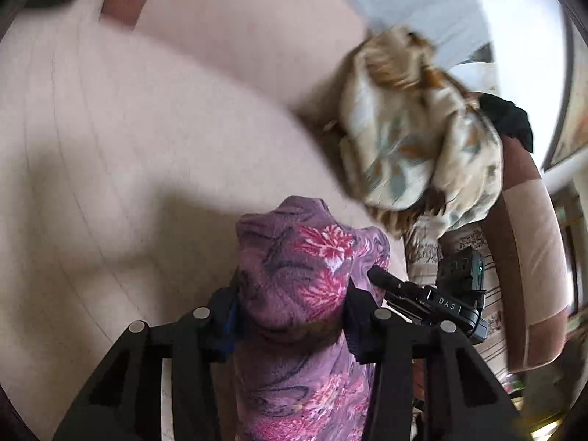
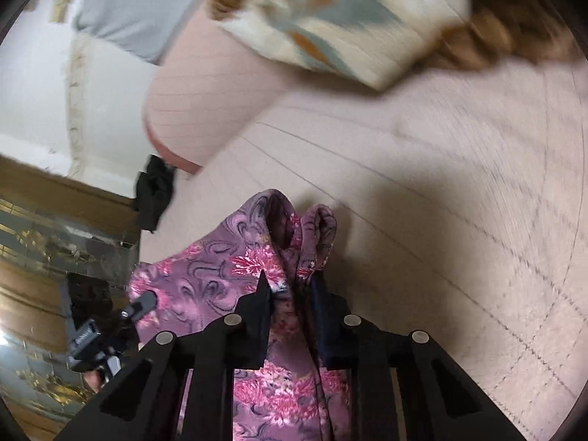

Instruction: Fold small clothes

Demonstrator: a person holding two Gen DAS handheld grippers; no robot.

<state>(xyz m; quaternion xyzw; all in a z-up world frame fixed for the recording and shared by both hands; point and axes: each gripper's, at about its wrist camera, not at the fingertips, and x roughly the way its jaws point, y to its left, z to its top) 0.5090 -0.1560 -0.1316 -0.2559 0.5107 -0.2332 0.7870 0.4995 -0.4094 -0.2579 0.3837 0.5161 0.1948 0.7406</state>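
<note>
While both jaws pinch it, the purple floral garment hangs bunched above the pale pink sofa. Left hand-held gripper clamps one gathered fold; right hand-held gripper clamps another fold of the same garment. Beyond the garment, a cream leaf-print cloth pile lies on the sofa, blurred. No containers are visible.

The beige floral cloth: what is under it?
The beige floral cloth lies on the pink sofa, with a patterned fabric showing at its lower edge. Anything else beneath is covered.
</note>
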